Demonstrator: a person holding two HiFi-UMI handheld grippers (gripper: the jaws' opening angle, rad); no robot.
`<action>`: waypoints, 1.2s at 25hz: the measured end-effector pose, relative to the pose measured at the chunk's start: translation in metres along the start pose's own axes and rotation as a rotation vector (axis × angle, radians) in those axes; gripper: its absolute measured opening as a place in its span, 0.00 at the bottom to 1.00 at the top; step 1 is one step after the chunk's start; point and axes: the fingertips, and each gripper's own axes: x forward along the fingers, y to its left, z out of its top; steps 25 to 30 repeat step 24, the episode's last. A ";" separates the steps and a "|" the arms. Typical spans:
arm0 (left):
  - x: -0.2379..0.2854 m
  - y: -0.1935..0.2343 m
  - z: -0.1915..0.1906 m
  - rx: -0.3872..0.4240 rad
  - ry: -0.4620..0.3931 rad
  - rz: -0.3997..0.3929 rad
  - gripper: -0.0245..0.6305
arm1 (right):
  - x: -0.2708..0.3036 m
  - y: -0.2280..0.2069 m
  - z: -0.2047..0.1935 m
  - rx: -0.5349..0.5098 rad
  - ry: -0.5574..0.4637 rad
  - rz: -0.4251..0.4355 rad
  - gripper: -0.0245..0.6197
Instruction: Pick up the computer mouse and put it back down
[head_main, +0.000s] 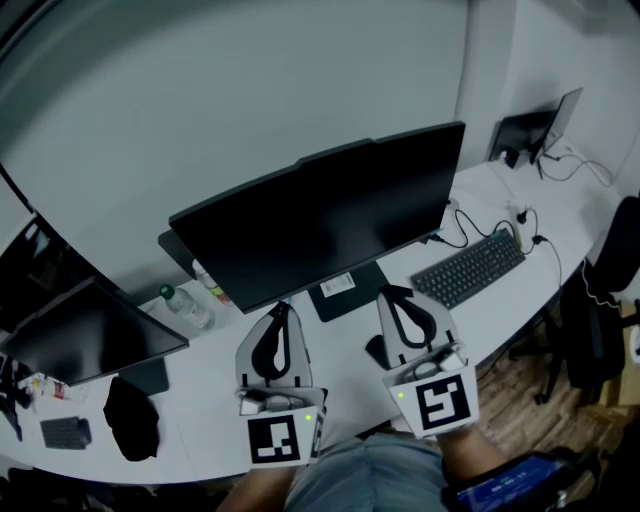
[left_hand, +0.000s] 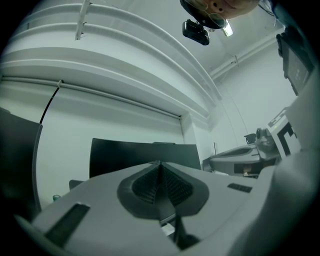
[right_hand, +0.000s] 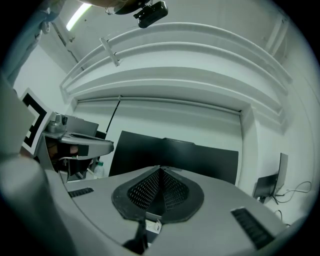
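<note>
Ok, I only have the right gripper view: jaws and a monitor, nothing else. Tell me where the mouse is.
Observer: In the head view, what looks like the mouse lies on the desk, partly hidden beside the right gripper.
Operator: Report the left gripper.
Observer: The left gripper is shut and empty, with its jaws together in its own view.
Operator: Name what's right of the monitor.
Observer: A keyboard lies on the desk there.
</note>
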 end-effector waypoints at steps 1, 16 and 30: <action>0.000 0.000 0.000 -0.002 0.001 0.000 0.05 | 0.000 0.001 0.000 0.003 0.001 0.004 0.06; -0.003 -0.002 -0.005 -0.009 0.009 0.007 0.05 | -0.002 0.001 -0.004 0.020 0.006 0.003 0.06; -0.004 -0.005 -0.005 -0.010 0.005 0.008 0.05 | -0.005 -0.001 -0.004 0.009 -0.001 0.006 0.06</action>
